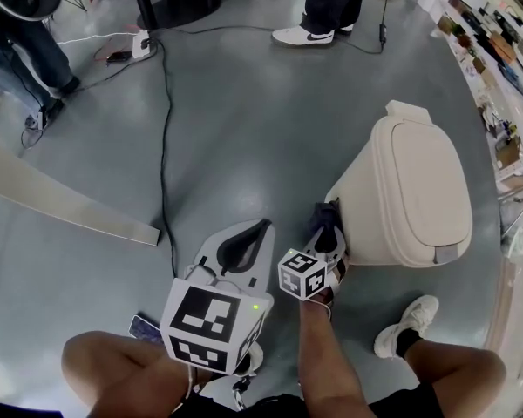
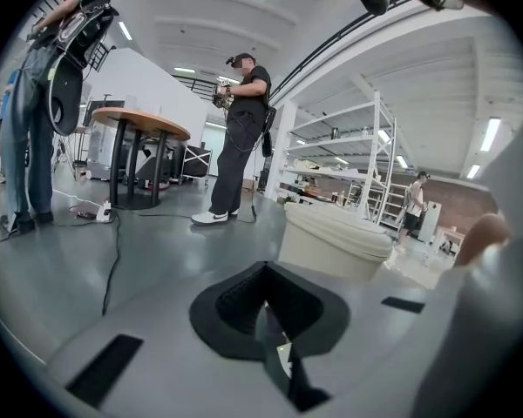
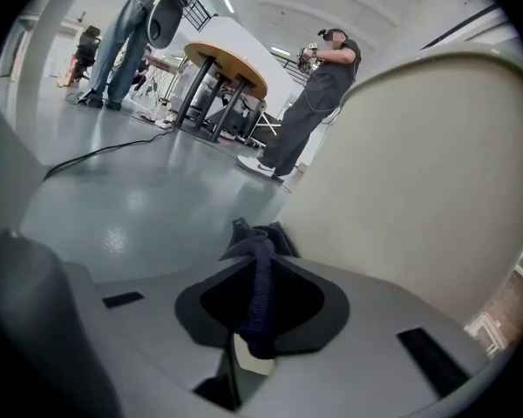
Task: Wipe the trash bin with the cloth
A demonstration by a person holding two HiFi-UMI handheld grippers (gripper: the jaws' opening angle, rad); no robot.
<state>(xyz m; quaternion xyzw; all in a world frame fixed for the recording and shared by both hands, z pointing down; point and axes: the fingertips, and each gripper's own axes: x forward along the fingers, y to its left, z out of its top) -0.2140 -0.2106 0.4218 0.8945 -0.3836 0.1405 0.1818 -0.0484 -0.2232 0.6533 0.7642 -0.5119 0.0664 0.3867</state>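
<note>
The beige trash bin stands on the grey floor, lid shut, so its inside is hidden. My left gripper hangs near it, jaws together on nothing. My right gripper pinches the dark cloth at the bin's lower wall. A far white shoe bears a dark swoosh.

In the head view the trash bin is hiding its own base beneath its broad lid, and in the right gripper view it is running off the top and right edges. The cloth is vanishing at its lower end between the closed jaws of the right gripper. A bystander is being cut off above the legs by the top edge. Goods on the shelves are showing too small to tell.
</note>
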